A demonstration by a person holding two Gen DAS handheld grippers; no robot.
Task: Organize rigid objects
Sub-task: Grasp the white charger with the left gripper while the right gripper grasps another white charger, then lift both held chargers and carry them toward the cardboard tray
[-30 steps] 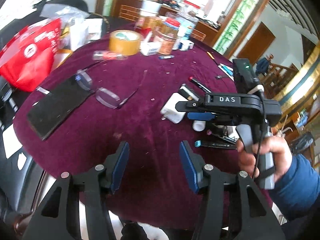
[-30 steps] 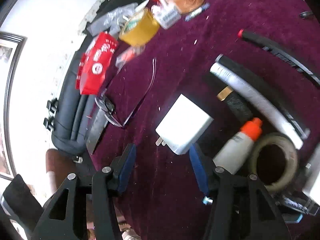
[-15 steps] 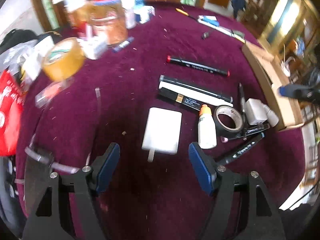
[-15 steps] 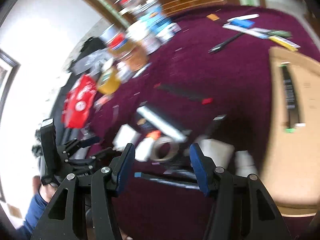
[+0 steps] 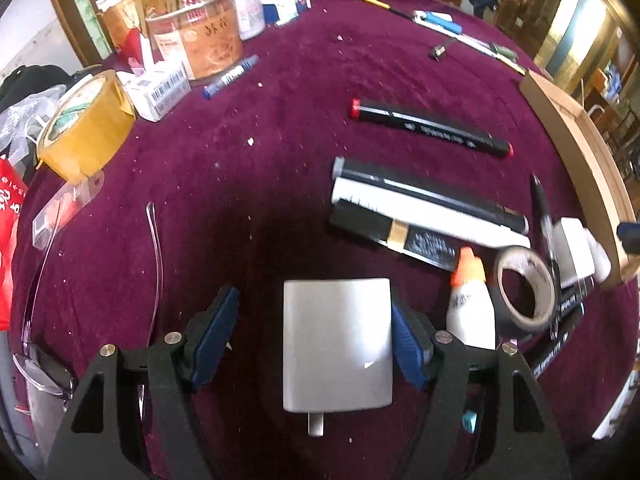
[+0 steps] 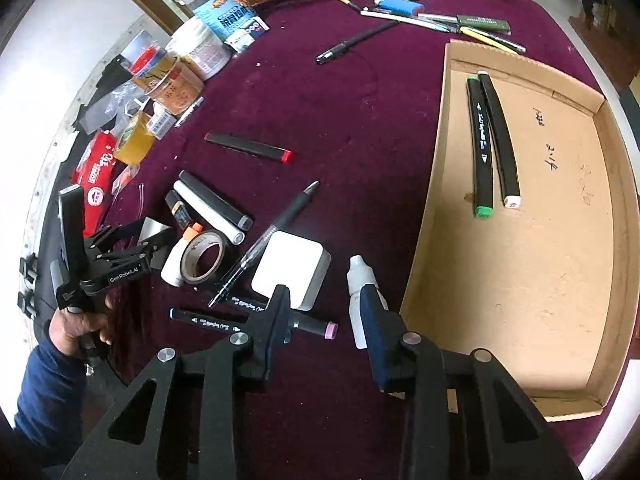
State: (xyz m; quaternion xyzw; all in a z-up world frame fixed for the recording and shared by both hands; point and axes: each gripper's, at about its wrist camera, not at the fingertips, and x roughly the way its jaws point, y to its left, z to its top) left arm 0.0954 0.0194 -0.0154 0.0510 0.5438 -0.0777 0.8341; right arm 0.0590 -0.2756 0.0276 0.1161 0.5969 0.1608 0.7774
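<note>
My left gripper (image 5: 310, 336) is open around a white charger plug (image 5: 337, 342) on the purple tablecloth; its right pad touches the charger's side, the left pad stands apart. In the right wrist view the left gripper (image 6: 152, 246) shows at the left. My right gripper (image 6: 326, 320) is open and empty above a small white dropper bottle (image 6: 358, 296), next to a white square adapter (image 6: 292, 268). A cardboard tray (image 6: 424, 216) holds two black markers (image 6: 490, 136).
Black and white markers (image 5: 420, 204), a red-capped marker (image 5: 430, 126), a glue bottle (image 5: 470, 304) and a dark tape roll (image 5: 522, 292) lie right of the charger. Yellow tape (image 5: 86, 128), jars (image 5: 196, 40) and glasses (image 5: 40, 356) sit at the left. Pens (image 6: 440, 20) lie far back.
My left gripper moved forward and down so the charger now sits between its fingers. My right gripper swung right toward the cardboard tray and dropped low over the dropper bottle.
</note>
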